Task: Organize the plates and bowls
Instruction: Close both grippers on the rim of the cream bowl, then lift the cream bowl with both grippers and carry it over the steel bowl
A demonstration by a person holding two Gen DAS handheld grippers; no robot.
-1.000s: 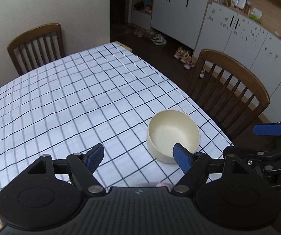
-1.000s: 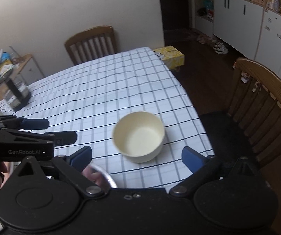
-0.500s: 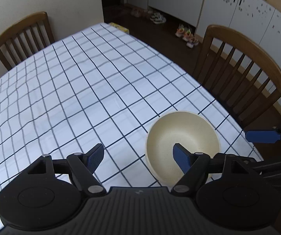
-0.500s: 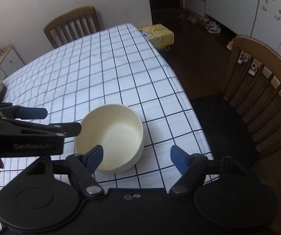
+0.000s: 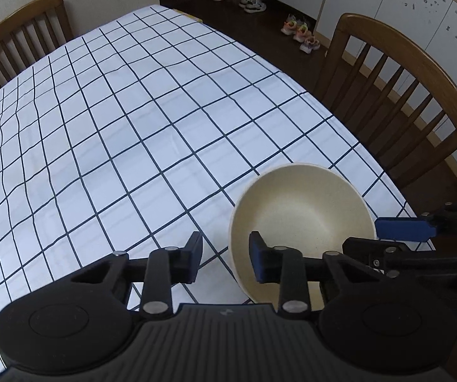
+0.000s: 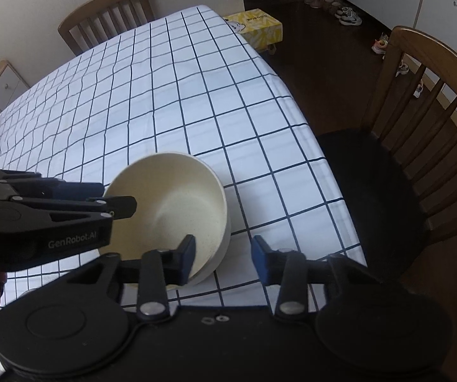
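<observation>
A cream bowl (image 5: 303, 219) stands near the table's right front corner, also in the right wrist view (image 6: 177, 203). My left gripper (image 5: 225, 259) straddles the bowl's left rim: one finger (image 5: 258, 261) inside, the other outside. My right gripper (image 6: 223, 259) straddles the bowl's right rim, one finger (image 6: 185, 258) inside. Both are partly closed, and the pads do not visibly press the wall. The left gripper shows in the right wrist view (image 6: 117, 205), and the right gripper's blue finger (image 5: 403, 229) in the left wrist view.
The table has a white checked cloth (image 5: 133, 133) and its right edge is close to the bowl. Wooden chairs stand at the right (image 5: 419, 95) and far left (image 5: 21, 25). A yellow box (image 6: 255, 28) sits past the far corner.
Both grippers have come down onto the bowl from opposite sides and narrowed, each now with one finger inside the rim. The bowl has stayed in place.
</observation>
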